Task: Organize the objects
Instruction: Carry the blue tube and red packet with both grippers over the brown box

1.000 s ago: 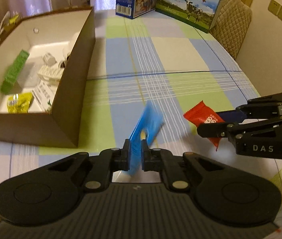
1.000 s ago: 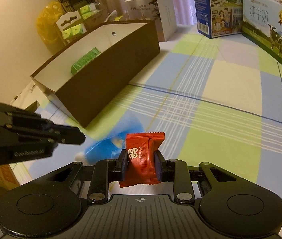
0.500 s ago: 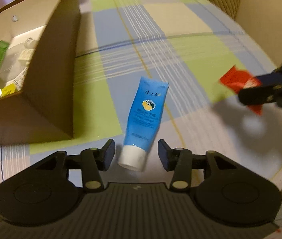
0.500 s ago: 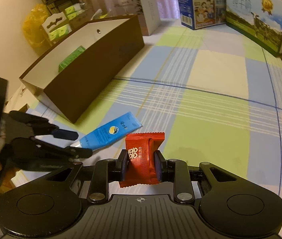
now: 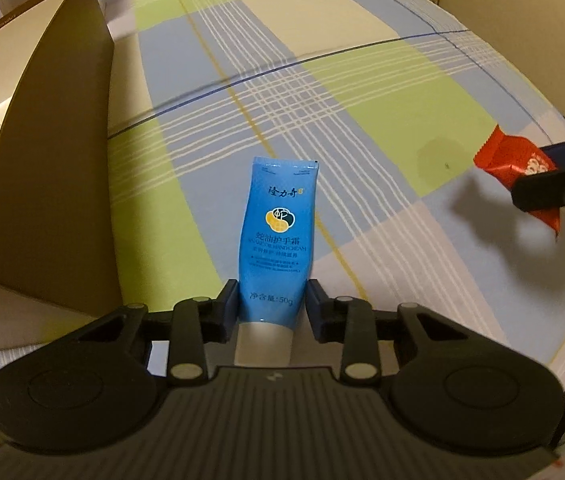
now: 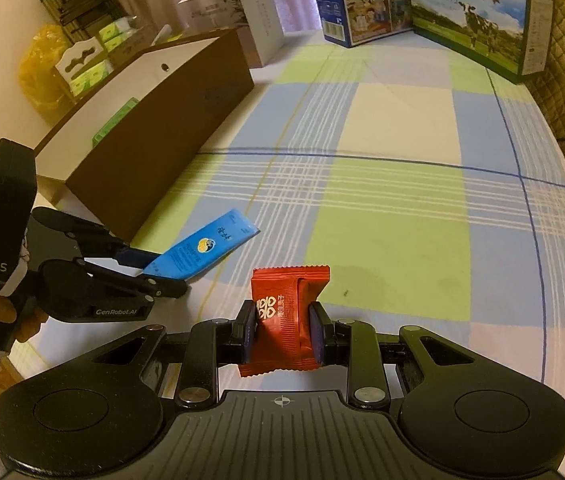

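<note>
While both grippers grip their items, a brown cardboard box [image 6: 170, 120] stands open on the checked tabletop [image 6: 394, 208].

Left gripper [image 5: 272, 300]: its jaws are closing, pads against the lower body of a soft blue plastic hand-cream tube [image 5: 278, 236], just above the white cap; the flat crimped end points away, and the tube lies low over the cloth, near the box's brown outer wall. Right gripper [image 6: 282, 330]: narrow, clamped on a glossy red candy wrapper [image 6: 286, 312] with serrated end seams, held apart from the tube. Box interior is white, straight-walled, with a round hole in one wall and a green packet [image 6: 116, 130] inside. Printed rectangular cartons [image 6: 478, 16] stand at the tabletop's far edge.
</note>
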`<state>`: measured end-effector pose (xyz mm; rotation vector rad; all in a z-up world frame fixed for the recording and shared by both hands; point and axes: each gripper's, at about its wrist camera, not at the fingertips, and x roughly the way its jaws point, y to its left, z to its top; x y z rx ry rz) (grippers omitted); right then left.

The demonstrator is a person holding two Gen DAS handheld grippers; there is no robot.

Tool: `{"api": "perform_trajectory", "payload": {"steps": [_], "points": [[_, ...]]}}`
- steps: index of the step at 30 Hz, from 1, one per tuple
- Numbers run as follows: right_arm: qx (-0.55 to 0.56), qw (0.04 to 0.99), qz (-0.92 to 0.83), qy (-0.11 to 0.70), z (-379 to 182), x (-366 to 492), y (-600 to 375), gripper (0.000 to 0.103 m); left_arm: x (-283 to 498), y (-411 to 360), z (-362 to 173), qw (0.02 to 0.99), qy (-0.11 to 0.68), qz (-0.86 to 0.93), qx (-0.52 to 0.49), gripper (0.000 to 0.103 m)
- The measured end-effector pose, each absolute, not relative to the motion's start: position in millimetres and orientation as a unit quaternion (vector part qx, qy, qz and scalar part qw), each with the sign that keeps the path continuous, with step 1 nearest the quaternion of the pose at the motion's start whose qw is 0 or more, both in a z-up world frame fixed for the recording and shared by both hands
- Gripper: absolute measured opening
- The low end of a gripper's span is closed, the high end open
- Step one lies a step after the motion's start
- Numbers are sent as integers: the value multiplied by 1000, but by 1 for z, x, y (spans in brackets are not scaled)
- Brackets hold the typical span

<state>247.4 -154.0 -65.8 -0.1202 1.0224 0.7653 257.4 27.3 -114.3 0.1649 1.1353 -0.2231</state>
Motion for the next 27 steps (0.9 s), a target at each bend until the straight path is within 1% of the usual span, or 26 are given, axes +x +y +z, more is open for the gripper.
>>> {"api": "perform_trajectory", "payload": {"steps": [8,16,27], "points": [[-56,804,355,473,-63,245,-150,25,254,30,-93,849,513,-114,52,30],[-49,805,379,454,-46,243,-131,25,237,46,-49,877,469,-107,18,30],[-39,782,467,412,-12,241,-48,25,213,110,13,912,408,-37,-14,30]]}}
